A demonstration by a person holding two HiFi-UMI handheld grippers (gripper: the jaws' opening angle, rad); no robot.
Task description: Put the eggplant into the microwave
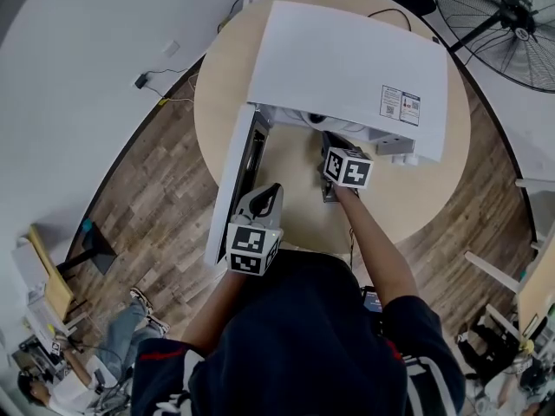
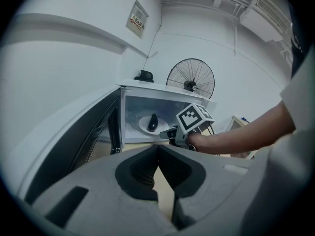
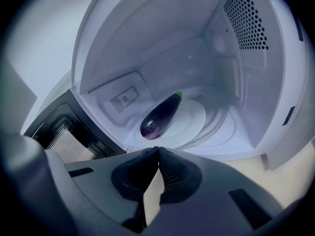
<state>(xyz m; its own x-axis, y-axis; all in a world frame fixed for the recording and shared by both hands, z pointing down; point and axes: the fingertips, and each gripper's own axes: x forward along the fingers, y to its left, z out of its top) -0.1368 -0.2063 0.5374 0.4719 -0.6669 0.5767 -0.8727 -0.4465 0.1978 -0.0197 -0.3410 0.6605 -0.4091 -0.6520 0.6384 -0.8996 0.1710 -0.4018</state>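
Observation:
The dark purple eggplant (image 3: pixel 160 116) lies on the white plate (image 3: pixel 192 119) inside the white microwave (image 1: pixel 347 68); the left gripper view shows the eggplant (image 2: pixel 153 122) through the open front. The microwave door (image 1: pixel 234 180) stands swung open to the left. My right gripper (image 3: pixel 157 149) is shut and empty, just outside the opening, with the eggplant a little beyond its tips. My left gripper (image 2: pixel 157 146) is shut too, with nothing held, beside the door (image 2: pixel 74 132) and behind the right gripper (image 2: pixel 170 132). From the head view, the left gripper (image 1: pixel 270 189) is nearer me than the right gripper (image 1: pixel 329 146).
The microwave stands on a round wooden table (image 1: pixel 416 198) with bare top in front of it. A standing fan (image 1: pixel 503 24) is behind the table on the right. Cables run along the wall at the left. A person (image 1: pixel 52 380) sits at the lower left.

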